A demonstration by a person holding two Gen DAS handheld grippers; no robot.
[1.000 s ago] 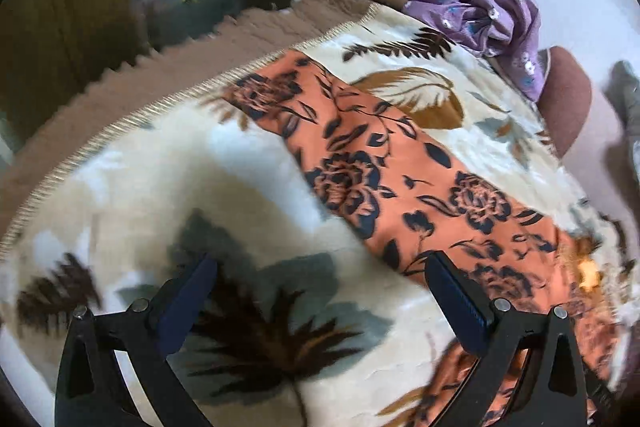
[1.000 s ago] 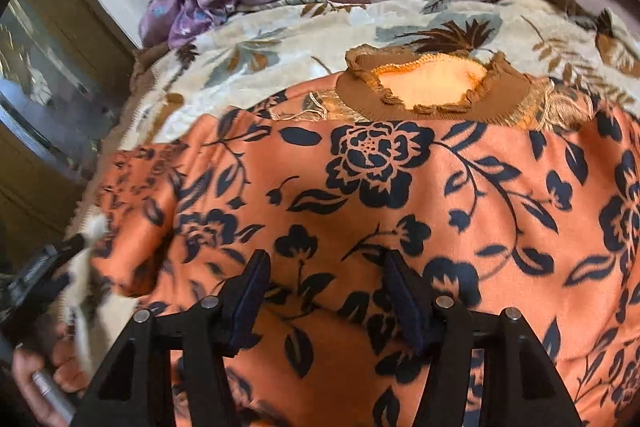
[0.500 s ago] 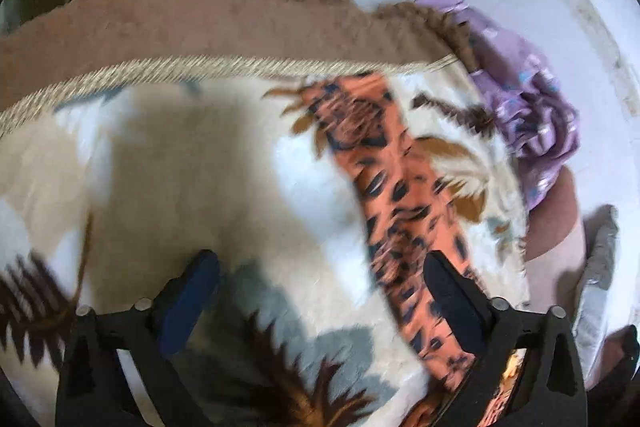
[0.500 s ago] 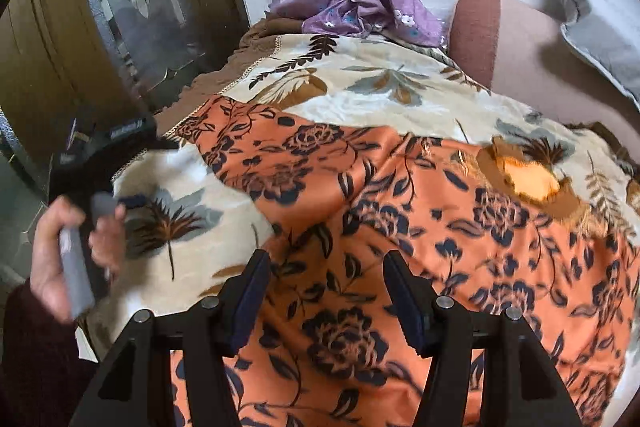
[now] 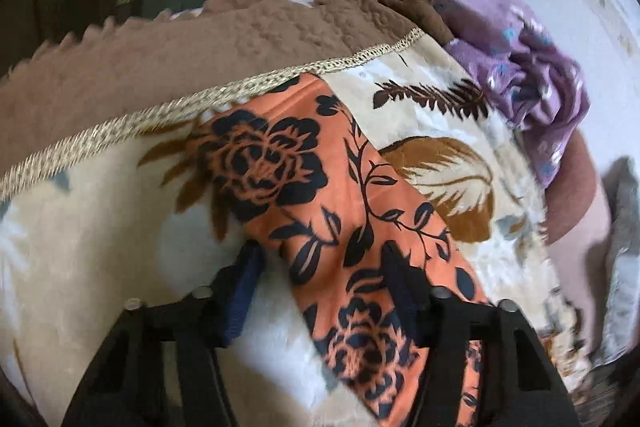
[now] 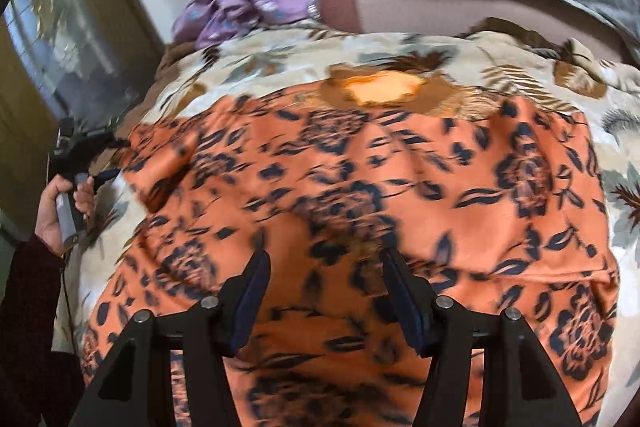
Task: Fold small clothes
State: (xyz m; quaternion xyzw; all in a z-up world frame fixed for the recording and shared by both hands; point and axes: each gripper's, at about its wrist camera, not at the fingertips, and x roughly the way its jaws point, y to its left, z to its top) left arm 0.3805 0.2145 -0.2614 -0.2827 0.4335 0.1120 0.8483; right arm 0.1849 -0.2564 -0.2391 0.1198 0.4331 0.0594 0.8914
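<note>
Your orange floral garment [image 6: 400,187] lies flat on the plush leaf-print blanket [image 5: 100,227]; crumpled purple cloth [image 5: 520,59] sits beyond it. Left gripper [image 5: 324,267] closing around its sleeve, probably not pinching; right gripper [image 6: 324,267] spread over it.

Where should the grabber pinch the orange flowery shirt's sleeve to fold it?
Probably at the sleeve end near the gold trim, coming from above over its outer edge. It lies flat as a narrow strip on the blanket, so the closing left gripper, already straddling it, can pinch it and carry it toward the shirt's body.
</note>
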